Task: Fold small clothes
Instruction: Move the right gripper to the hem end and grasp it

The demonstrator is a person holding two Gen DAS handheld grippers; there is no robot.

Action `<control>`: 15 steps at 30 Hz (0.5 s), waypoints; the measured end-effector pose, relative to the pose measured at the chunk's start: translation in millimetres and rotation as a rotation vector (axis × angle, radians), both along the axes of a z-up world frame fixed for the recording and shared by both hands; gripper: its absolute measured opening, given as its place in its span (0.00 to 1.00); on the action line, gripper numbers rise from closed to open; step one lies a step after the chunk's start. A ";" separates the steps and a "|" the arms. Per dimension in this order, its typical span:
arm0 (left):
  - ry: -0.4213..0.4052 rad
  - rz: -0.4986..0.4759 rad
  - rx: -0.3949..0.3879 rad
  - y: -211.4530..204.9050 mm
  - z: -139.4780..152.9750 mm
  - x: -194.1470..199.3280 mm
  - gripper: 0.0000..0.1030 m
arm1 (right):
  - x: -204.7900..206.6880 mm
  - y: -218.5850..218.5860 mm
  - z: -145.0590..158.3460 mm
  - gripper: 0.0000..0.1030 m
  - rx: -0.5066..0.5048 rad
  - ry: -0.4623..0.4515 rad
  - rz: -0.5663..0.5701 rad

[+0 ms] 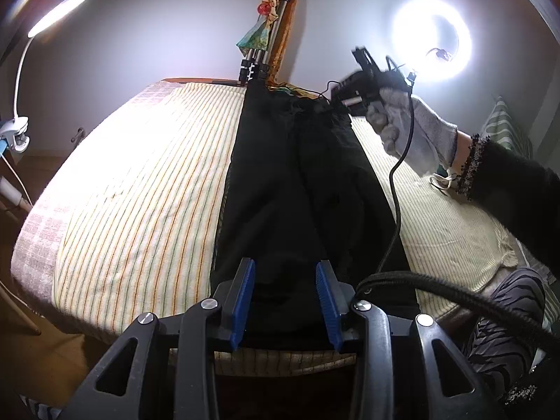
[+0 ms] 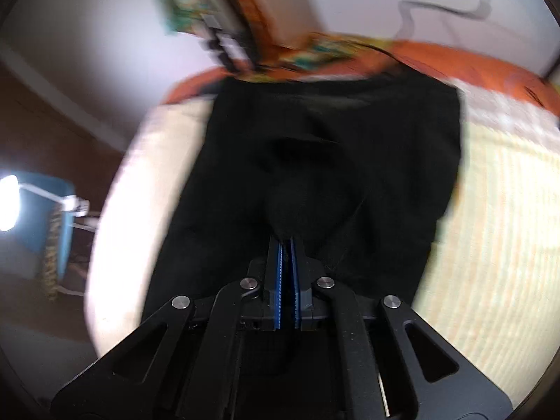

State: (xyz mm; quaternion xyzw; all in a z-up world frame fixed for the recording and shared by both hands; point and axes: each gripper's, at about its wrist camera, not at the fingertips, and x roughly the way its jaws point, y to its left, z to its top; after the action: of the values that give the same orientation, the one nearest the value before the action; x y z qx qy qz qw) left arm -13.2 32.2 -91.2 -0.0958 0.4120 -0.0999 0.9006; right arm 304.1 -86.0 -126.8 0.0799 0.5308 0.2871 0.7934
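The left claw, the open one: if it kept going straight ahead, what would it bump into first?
Most likely the black garment lying lengthwise on the striped bed cover; the left claw points along it, though its height above the cloth is unclear.

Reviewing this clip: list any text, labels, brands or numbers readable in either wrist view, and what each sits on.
None can be read in either view.
The black garment shows no print or visible tag.
The striped cover carries a pattern only.
The tripod has white marks on its leg clamps, too small to read.
The right wrist view is motion-blurred; nothing there is legible.
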 end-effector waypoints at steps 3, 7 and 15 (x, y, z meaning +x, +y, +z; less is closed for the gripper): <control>-0.008 -0.024 0.031 0.1 3.4 -1.1 0.36 | -8.7 -0.4 22.2 0.21 0.081 0.002 0.019; -0.018 -0.069 0.091 4.6 12.3 -1.8 0.36 | -35.7 -24.3 59.7 0.21 0.133 -0.041 -0.014; -0.056 -0.168 0.280 32.9 38.5 2.2 0.36 | -152.4 -73.1 124.2 0.23 0.058 -0.146 -0.036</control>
State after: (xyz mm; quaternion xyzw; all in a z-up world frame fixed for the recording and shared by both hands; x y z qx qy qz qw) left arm -11.0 65.1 -52.7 0.0683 0.4030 -0.1189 0.9049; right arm 151.7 -159.1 -2.6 0.0913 0.4612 0.2934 0.8324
